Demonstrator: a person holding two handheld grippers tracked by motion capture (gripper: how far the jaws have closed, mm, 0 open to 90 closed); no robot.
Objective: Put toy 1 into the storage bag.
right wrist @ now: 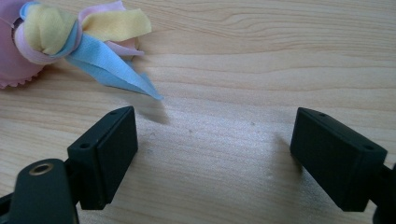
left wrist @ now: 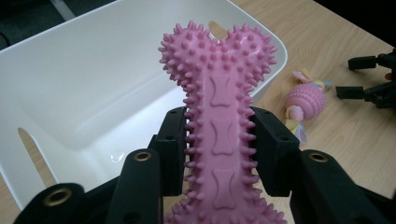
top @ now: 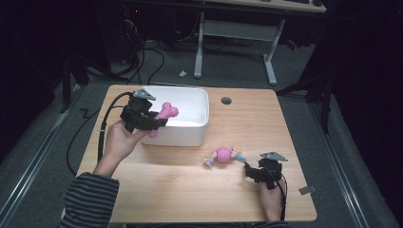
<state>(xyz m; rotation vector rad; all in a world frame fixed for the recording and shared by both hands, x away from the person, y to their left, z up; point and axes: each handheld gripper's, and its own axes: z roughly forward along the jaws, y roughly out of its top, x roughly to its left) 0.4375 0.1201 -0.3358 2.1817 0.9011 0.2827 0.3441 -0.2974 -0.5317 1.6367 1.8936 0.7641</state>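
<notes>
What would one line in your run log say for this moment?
left gripper: shut on spiky pink rubber bone, over white plastic bin | right gripper: open, on wooden table beside pink ball with cloth tails

A round grommet hole (top: 226, 100) pierces the wooden table (top: 190, 190); a grey tag (top: 306, 190) lies near its edge.

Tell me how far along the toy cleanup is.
Nothing shows in the white bin yet. In hand: the left tool grips the pink spiky bone above the bin. Left: the pink ball toy lies on the table by the open right tool.
</notes>
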